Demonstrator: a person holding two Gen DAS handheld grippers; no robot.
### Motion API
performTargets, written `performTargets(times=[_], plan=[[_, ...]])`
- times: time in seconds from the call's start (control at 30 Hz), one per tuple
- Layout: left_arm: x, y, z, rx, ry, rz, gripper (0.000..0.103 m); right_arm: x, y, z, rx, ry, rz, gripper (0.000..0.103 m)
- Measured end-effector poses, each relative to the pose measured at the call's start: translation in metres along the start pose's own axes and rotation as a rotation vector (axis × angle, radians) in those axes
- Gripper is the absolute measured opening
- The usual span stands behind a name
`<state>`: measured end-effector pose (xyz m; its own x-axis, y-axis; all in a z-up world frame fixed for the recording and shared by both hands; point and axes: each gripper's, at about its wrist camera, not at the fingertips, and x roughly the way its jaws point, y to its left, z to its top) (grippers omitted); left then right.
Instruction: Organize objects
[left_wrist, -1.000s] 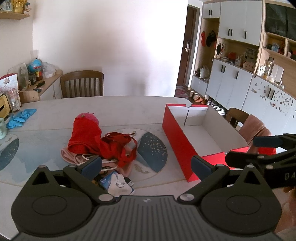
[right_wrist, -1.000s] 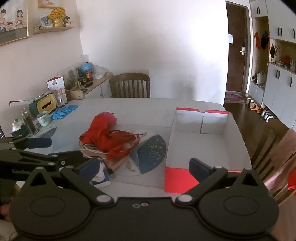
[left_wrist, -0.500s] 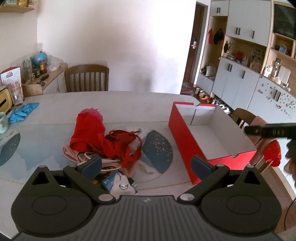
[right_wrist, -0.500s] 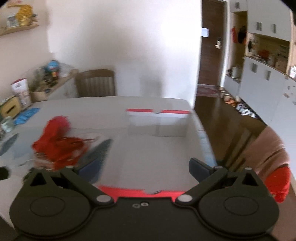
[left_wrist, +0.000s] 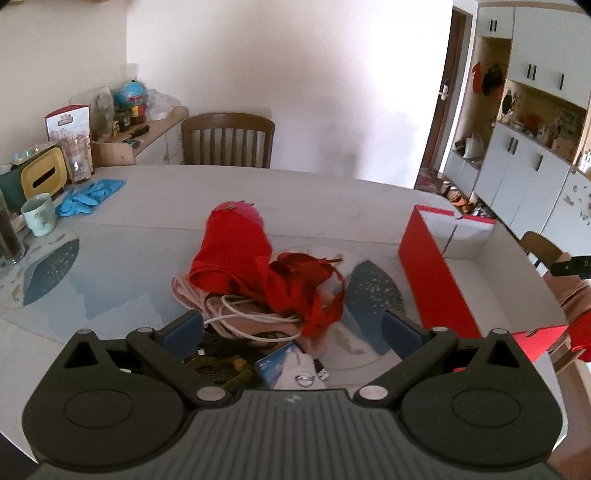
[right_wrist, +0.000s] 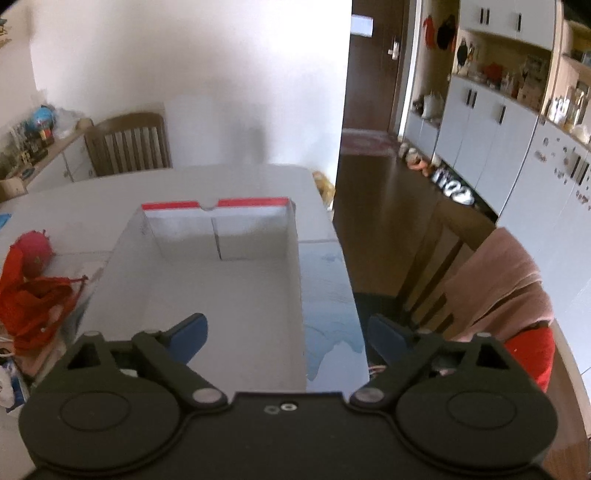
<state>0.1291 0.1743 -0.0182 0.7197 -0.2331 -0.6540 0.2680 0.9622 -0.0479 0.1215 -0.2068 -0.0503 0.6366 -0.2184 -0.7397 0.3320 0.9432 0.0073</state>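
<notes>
My left gripper (left_wrist: 291, 328) hangs over the near edge of the table (left_wrist: 155, 195), pointing down and forward at the heap; its jaws stand wide apart with nothing between the pads; my right gripper (right_wrist: 286, 334) hangs over the near right corner of the red box (left_wrist: 439, 273), its jaws closing from wide, with the box's right wall in the gap between them and not yet pressed by either pad.

The heap lies straight ahead of the left claw, just beyond its fingertips and slightly left of centre; the box stands to its right, long axis running away from me, open top up; so the left hand is the nearer to the clutter, the right the nearer to the box.

The heap: a red fabric pouch (left_wrist: 232, 251) on top with red straps (left_wrist: 306, 284) trailing right; a coiled white cable (left_wrist: 251, 315) under it on pink cloth (left_wrist: 188, 293); nearest me a small blue-and-white packet (left_wrist: 291, 369) partly hidden by the claw body; something dark and meshed beside it, too hidden to name.

The box, in the right view, is white inside and holds nothing visible; my judgement: sorting has barely begun, and the first pick falls to the left claw.
</notes>
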Motion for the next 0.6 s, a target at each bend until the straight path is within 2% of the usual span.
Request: performTargets(times=[0.1,0.17,0.27,0.53,0.6], plan=[[0.006,0.001,-0.001,0.011,0.012,0.012,0.103,0.011,-0.002,0.003,-0.015,0.036,-0.007,0.082],[0.012,0.004,-0.001,0.017,0.021,0.011,0.103,0.02,-0.001,0.005,-0.026,0.061,-0.023,0.08],[0.024,0.008,0.001,0.031,0.042,0.017,0.103,0.034,-0.002,0.007,-0.027,0.099,-0.047,0.071],[0.07,0.031,0.023,0.08,0.069,0.003,0.103,0.062,-0.002,0.006,0.001,0.182,-0.084,0.036],[0.083,0.04,0.033,0.077,0.07,-0.001,0.103,0.067,-0.001,0.006,0.006,0.195,-0.097,0.03]])
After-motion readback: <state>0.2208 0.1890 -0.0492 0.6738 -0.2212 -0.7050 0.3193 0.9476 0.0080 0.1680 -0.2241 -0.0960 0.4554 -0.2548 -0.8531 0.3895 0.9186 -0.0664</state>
